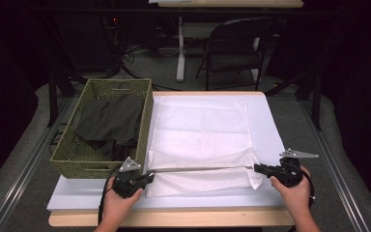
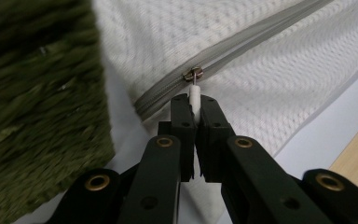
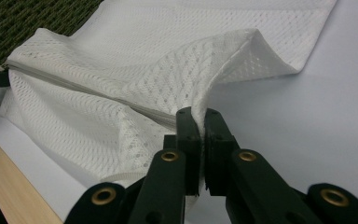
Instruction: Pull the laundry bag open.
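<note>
Zipping the white mesh laundry bag (image 1: 200, 171) looks close to finished, judging by where the slider sits. The bag lies along the near edge of the table (image 1: 270, 125), on its white cover, with the woven green basket (image 1: 145, 125) of dark clothing at the table's left edge just beside it. The left gripper (image 2: 194, 105) has its jaws clamped on the white zipper pull (image 2: 194, 95), and the slider (image 2: 192, 74) sits near the bag's left end, next to the basket wall; the grey zipper tape (image 2: 261, 37) running away behind it appears shut. The right gripper (image 3: 197, 116) has its jaws pinched on the mesh at the bag's right end, holding the zipper line taut across the near edge. What seems left is the last short stretch of track to the left end, then letting go with both grippers.
</note>
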Demonstrator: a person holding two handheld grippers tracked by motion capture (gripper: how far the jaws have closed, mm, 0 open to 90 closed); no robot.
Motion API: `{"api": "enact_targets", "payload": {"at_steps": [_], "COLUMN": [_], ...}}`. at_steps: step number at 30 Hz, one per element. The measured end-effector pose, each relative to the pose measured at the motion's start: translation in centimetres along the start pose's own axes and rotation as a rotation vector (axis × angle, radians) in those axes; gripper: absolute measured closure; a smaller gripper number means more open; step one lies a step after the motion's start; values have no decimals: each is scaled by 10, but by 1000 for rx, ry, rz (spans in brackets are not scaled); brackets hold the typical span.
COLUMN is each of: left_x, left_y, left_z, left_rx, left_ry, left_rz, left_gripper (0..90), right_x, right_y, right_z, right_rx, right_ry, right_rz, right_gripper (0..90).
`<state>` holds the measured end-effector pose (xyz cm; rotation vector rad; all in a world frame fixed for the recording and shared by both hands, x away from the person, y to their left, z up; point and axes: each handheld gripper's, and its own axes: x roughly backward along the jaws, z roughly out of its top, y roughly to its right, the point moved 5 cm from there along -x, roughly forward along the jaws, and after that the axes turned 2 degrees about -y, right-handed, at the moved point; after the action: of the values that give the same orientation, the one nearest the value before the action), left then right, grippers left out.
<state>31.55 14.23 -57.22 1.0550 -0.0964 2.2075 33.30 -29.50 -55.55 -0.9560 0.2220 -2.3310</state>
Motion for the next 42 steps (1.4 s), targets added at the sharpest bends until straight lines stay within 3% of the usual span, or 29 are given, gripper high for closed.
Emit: {"api": "enact_targets", "payload": {"at_steps": [7,12,16,21,26,28,33,37,42], "left_x": [11,14,16,21,27,31,28,20,17], "left_y": [-12,-15,-14,-12,-10,-8,-3,-5,-7], "left_z": [-11,-18,-17,-15,-15,-14,-16,-24,-24], "left_rx": [26,36,54,34,54,37,17,26,28], "left_ry": [-3,-2,6,16,23,33,-3,-12,0], "left_rz": [40,44,19,26,11,22,37,46,55], "left_gripper": [872,872,871,869,869,869,868,866,826], "right_x": [-1,-2,-1,1,5,7,3,3,4], "right_y": [1,-1,-4,-7,-13,-15,-10,-6,5], "right_z": [-1,-2,-2,-4,-9,-13,-24,-31,-37], "right_rx": [7,-2,-11,-13,-8,-8,-18,-4,-20], "right_ry": [-5,-16,-11,-48,-68,-71,-96,-102,-85], "right_rz": [-4,2,-12,-21,-18,-13,-19,-57,-67], "right_gripper": [870,870,868,865,862,857,841,781,676]}}
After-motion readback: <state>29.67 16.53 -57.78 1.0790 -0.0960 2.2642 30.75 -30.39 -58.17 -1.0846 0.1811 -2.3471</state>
